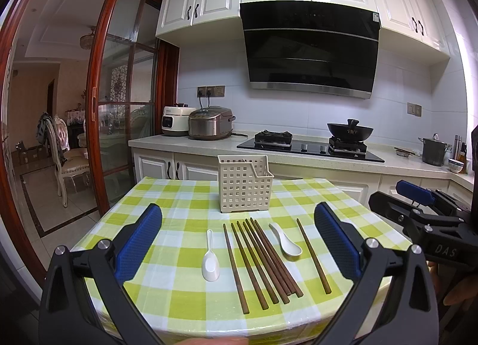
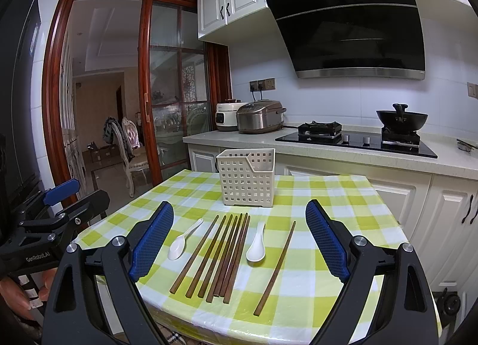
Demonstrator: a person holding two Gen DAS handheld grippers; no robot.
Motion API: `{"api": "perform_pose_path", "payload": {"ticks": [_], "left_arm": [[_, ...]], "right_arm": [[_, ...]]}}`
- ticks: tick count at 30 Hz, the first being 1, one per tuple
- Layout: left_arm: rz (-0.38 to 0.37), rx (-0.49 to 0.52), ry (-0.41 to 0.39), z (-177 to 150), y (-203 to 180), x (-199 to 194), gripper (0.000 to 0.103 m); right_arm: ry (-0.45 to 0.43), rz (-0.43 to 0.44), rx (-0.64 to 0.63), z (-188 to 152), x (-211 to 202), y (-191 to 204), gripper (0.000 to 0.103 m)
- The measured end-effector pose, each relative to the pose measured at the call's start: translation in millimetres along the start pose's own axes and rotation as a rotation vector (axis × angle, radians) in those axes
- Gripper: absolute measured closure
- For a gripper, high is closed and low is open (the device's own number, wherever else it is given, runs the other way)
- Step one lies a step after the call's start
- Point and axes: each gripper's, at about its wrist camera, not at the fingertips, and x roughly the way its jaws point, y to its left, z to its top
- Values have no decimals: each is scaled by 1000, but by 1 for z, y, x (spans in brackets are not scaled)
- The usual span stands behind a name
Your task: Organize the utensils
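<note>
Blue-padded fingers of the left claw (image 1: 238, 245) stand wide apart, held level above the near edge of the worktop (image 1: 185, 201), gripping nothing. The right claw (image 2: 239, 240) is spread just as wide and empty, hovering at the same edge beside it.

Between and just ahead of each claw's fingers lie the utensils on a green-and-white check cloth: a bunch of chopsticks (image 1: 263, 258), one chopstick (image 1: 313, 257) alone to their right, a white spoon (image 1: 210, 258) left of the bunch, and a second spoon (image 1: 286, 240) between the bunch and the lone stick. Farther ahead stands a cream basket (image 1: 245, 185), upright.

Beyond it run a counter with two cookers (image 1: 197, 121), a hob (image 1: 310, 146) carrying a wok (image 1: 349, 128), a black hood (image 1: 310, 46) and white cabinets; a wood-framed glass door opens left.

Only the left view shows a pot (image 1: 433, 150) far right. Each view catches the other claw at its edge, and the right view shows a hand (image 2: 18, 294) on that handle.
</note>
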Motion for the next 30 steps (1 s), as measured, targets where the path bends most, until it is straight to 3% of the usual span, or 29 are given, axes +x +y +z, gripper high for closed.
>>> {"api": "perform_pose_path", "payload": {"ticks": [25, 30], "left_arm": [[-1, 7, 2, -2, -1, 2, 4], [12, 14, 67, -11, 2, 20, 4]], "right_arm": [[5, 0, 5, -5, 3, 1, 18], [75, -30, 15, -15, 22, -3, 18]]}}
